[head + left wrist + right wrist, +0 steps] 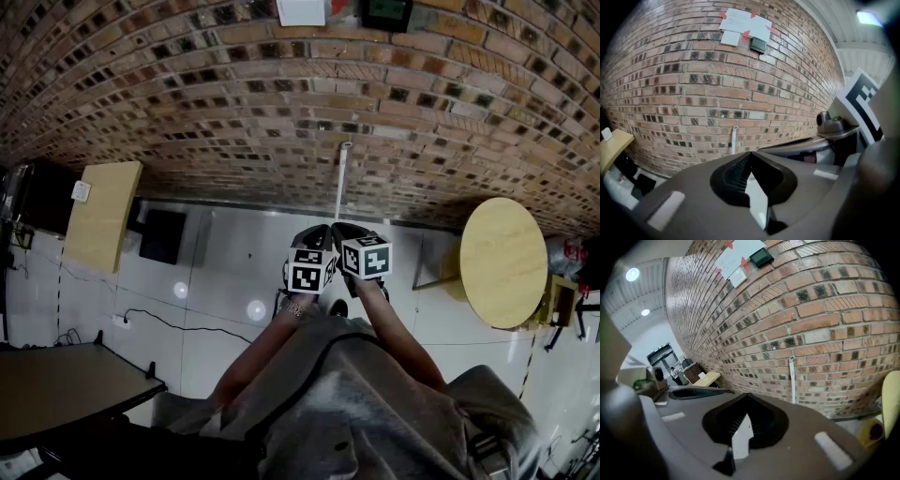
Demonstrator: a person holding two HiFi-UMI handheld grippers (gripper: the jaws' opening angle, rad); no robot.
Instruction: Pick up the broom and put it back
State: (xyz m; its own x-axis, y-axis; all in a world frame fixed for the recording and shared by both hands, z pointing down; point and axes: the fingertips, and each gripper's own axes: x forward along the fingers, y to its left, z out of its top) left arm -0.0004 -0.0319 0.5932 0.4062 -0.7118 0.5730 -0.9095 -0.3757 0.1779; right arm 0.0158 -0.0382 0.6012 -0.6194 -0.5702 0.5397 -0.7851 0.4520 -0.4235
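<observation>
The broom's white handle (342,178) stands upright against the brick wall (234,103), straight ahead of both grippers; its head is hidden behind them. The same handle (734,139) shows in the left gripper view just past the jaw tips, and the handle (791,378) shows in the right gripper view a little right of the tips. My left gripper (314,236) (750,153) is shut, nothing in it. Close beside it my right gripper (348,231) (746,395) is shut too, and empty. Neither touches the broom.
A round wooden table (502,262) stands at the right and a rectangular wooden table (103,211) at the left, with a black box (162,236) beside it. A dark tabletop (56,384) sits lower left. A cable (178,323) lies on the white tiled floor.
</observation>
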